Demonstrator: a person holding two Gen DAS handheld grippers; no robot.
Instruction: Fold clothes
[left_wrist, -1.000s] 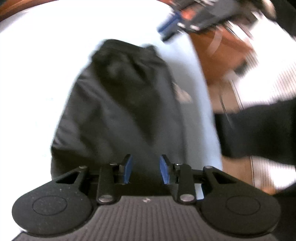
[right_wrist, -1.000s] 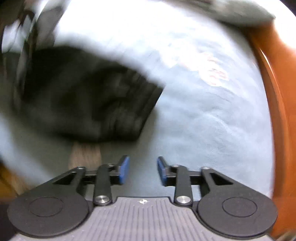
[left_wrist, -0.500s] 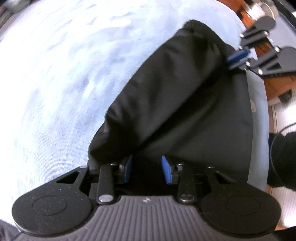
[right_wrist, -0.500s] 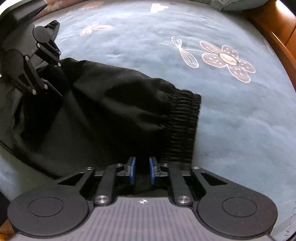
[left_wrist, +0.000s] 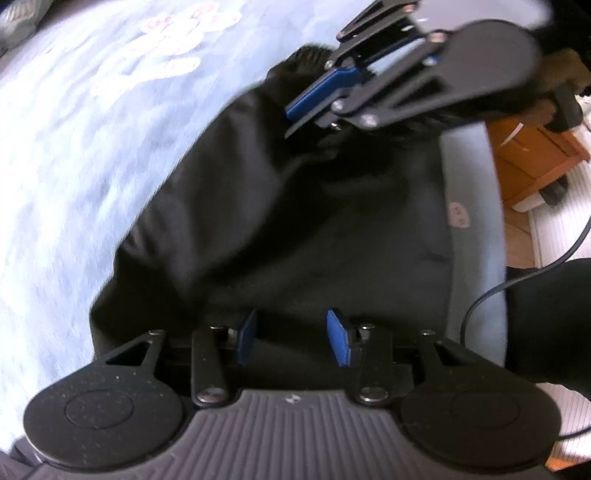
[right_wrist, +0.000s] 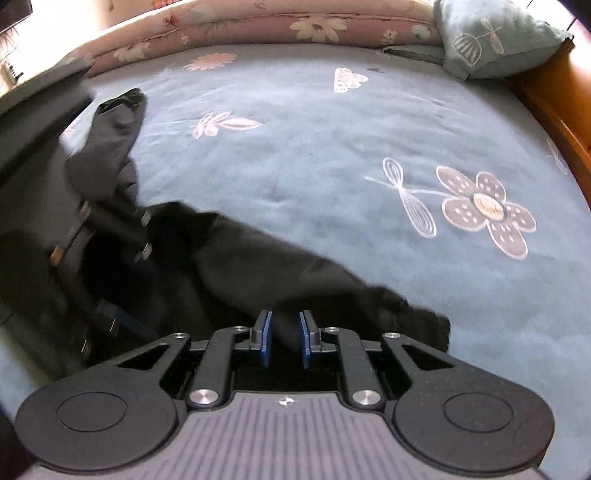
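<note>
In my left camera the blue bed cover (left_wrist: 92, 155) is smeared by motion, so its flower prints are only pale streaks. The black garment (left_wrist: 314, 221) shows no clear seam or fold there, and its lower edge is hidden behind my left gripper (left_wrist: 291, 341). I cannot tell whether the pads touch the cloth. My right gripper (left_wrist: 295, 114) is cut by the top edge and its tip is blurred. In my right camera the left gripper (right_wrist: 110, 236) is a dark blur, half outside the picture. The cloth between my right pads (right_wrist: 265, 339) is too dark to tell if it is pinched.
</note>
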